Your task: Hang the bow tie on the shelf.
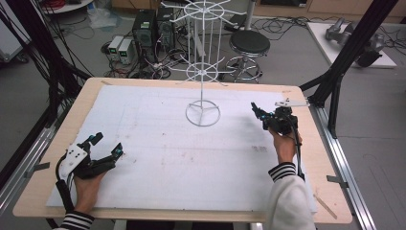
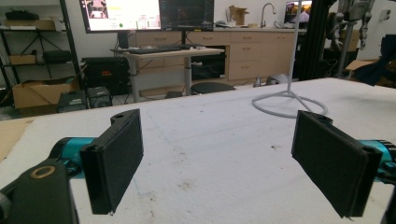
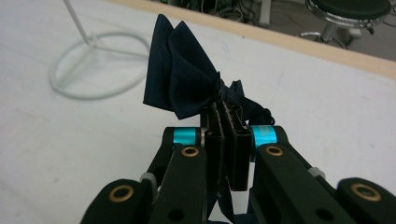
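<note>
A lab room with desks, monitors, cables and a stool (image 1: 249, 44) lies behind a wooden table (image 1: 76, 115) topped with a white foam sheet (image 1: 158, 143), matte, faintly pitted and smudged with brownish marks. Toward the far middle of the sheet stands a white wire rack (image 1: 202, 76): a thin upright pole on a ring base, with spoked hoops higher up. The right gripper (image 3: 227, 114) is clamped tight on a bow tie (image 3: 180, 81), its jaws closed on the knot, so the pick-up looks done; the tie is held up off the sheet, to the right of the rack's base and well apart from it. The tie is dark navy cloth, soft and folded into fanned wings, with a strap trailing down behind the jaws. What seems left is carrying it to the rack and hanging it on a spoke; nothing hangs there yet. The left gripper (image 2: 217, 154) rests low at the near left corner of the sheet, its jaws spread wide with nothing between them; its pads (image 2: 116, 158) are flat black rectangles with a felt-like face.
</note>
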Available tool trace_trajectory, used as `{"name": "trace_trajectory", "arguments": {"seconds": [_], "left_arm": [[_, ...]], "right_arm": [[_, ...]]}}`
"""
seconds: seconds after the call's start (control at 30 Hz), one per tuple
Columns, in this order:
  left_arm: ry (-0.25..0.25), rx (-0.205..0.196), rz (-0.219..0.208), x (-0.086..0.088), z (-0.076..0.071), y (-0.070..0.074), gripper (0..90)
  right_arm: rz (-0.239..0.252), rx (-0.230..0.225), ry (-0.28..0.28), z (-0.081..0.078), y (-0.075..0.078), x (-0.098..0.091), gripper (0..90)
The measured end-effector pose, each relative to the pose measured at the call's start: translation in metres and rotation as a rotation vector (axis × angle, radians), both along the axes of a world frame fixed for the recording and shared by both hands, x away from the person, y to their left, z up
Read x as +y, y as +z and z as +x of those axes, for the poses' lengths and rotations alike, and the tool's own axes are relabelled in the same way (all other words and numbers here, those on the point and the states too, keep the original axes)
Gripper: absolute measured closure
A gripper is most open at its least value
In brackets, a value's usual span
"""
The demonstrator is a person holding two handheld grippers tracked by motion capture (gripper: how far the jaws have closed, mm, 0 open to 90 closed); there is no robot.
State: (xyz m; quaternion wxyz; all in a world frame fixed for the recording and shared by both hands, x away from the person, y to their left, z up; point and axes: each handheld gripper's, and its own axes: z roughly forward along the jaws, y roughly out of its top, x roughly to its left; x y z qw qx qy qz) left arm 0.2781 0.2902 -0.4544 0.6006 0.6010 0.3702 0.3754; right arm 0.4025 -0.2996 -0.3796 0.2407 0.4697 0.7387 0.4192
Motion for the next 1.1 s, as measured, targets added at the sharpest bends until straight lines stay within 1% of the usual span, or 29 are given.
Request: {"name": "trace_trajectory", "arguments": {"seconds": [0.03, 0.07, 0.1, 0.13, 0.17, 0.2, 0.23, 0.27, 0.3, 0.33, 0.37, 0.4, 0.47, 0.5, 0.57, 0.6, 0.63, 0.67, 0.7, 0.73, 0.83, 0.87, 0.97, 1.0, 1.03, 1.1], "left_arm": [[0.000, 0.000, 0.000, 0.000, 0.000, 0.000, 17.0], [0.000, 0.000, 0.000, 0.000, 0.000, 0.000, 17.0], [0.000, 0.000, 0.001, 0.000, 0.000, 0.000, 17.0], [0.000, 0.000, 0.001, 0.000, 0.000, 0.000, 17.0], [0.000, 0.000, 0.001, 0.000, 0.000, 0.000, 17.0], [0.000, 0.000, 0.001, 0.000, 0.000, 0.000, 17.0], [0.000, 0.000, 0.001, 0.000, 0.000, 0.000, 17.0], [0.000, 0.000, 0.001, 0.000, 0.000, 0.000, 17.0], [0.000, 0.000, 0.001, 0.000, 0.000, 0.000, 17.0], [0.000, 0.000, 0.001, 0.000, 0.000, 0.000, 17.0], [0.001, 0.000, 0.002, 0.000, 0.000, 0.000, 17.0], [0.001, 0.000, 0.002, 0.000, 0.000, 0.000, 17.0], [0.001, 0.000, 0.002, 0.000, 0.000, 0.000, 17.0], [0.001, 0.000, 0.002, 0.000, 0.000, 0.000, 17.0], [0.001, 0.000, 0.002, 0.000, 0.000, 0.000, 17.0], [0.001, 0.000, 0.002, 0.000, 0.000, 0.000, 17.0], [0.001, 0.000, 0.002, 0.000, 0.000, 0.000, 17.0], [0.002, 0.000, 0.002, 0.000, 0.000, 0.000, 17.0], [0.002, 0.000, 0.002, 0.000, 0.000, 0.000, 17.0], [0.002, -0.001, 0.002, 0.000, 0.000, 0.000, 17.0], [0.002, -0.001, 0.002, 0.000, 0.000, 0.000, 17.0], [0.003, -0.001, 0.003, 0.000, 0.000, 0.000, 17.0], [0.003, -0.001, 0.003, 0.000, 0.000, 0.000, 17.0], [0.003, -0.001, 0.003, 0.000, 0.000, 0.000, 17.0], [0.003, -0.001, 0.003, 0.000, 0.000, 0.000, 17.0], [0.003, -0.001, 0.003, 0.000, 0.000, 0.000, 17.0]], "right_arm": [[0.000, 0.000, 0.000, 0.000, 0.000, 0.000, 87.7], [0.018, -0.008, 0.001, -0.001, 0.001, 0.000, 87.7], [0.056, -0.026, -0.003, -0.004, 0.005, 0.001, 87.7], [0.056, -0.026, -0.003, -0.004, 0.005, 0.001, 87.7], [0.098, -0.053, 0.002, -0.007, 0.009, 0.002, 87.7], [0.116, -0.061, 0.004, -0.009, 0.011, 0.002, 87.7], [0.116, -0.061, 0.004, -0.009, 0.011, 0.002, 87.7], [0.129, -0.078, 0.009, -0.011, 0.013, 0.003, 87.6], [0.156, -0.104, 0.018, -0.014, 0.017, 0.003, 87.7], [0.174, -0.114, 0.019, -0.015, 0.018, 0.003, 87.7], [0.174, -0.114, 0.019, -0.015, 0.018, 0.003, 87.7], [0.201, -0.122, 0.020, -0.017, 0.020, 0.002, 87.7], [0.206, -0.127, 0.022, -0.017, 0.020, 0.002, 87.7], [0.203, -0.142, 0.026, -0.019, 0.023, 0.002, 87.7], [0.218, -0.161, 0.035, -0.022, 0.025, 0.002, 87.7], [0.218, -0.161, 0.035, -0.022, 0.025, 0.002, 87.7], [0.226, -0.188, 0.042, -0.024, 0.027, 0.003, 87.7], [0.226, -0.188, 0.042, -0.024, 0.027, 0.003, 87.7], [0.225, -0.200, 0.044, -0.025, 0.029, 0.003, 87.7], [0.227, -0.223, 0.044, -0.027, 0.031, 0.004, 87.7], [0.250, -0.248, 0.056, -0.031, 0.035, 0.004, 87.7], [0.250, -0.248, 0.056, -0.031, 0.035, 0.004, 87.7], [0.224, -0.259, 0.072, -0.033, 0.040, 0.006, 87.7], [0.224, -0.259, 0.072, -0.033, 0.040, 0.006, 87.7], [0.224, -0.270, 0.074, -0.034, 0.045, 0.007, 87.7], [0.222, -0.279, 0.078, -0.035, 0.048, 0.007, 87.7]]}}
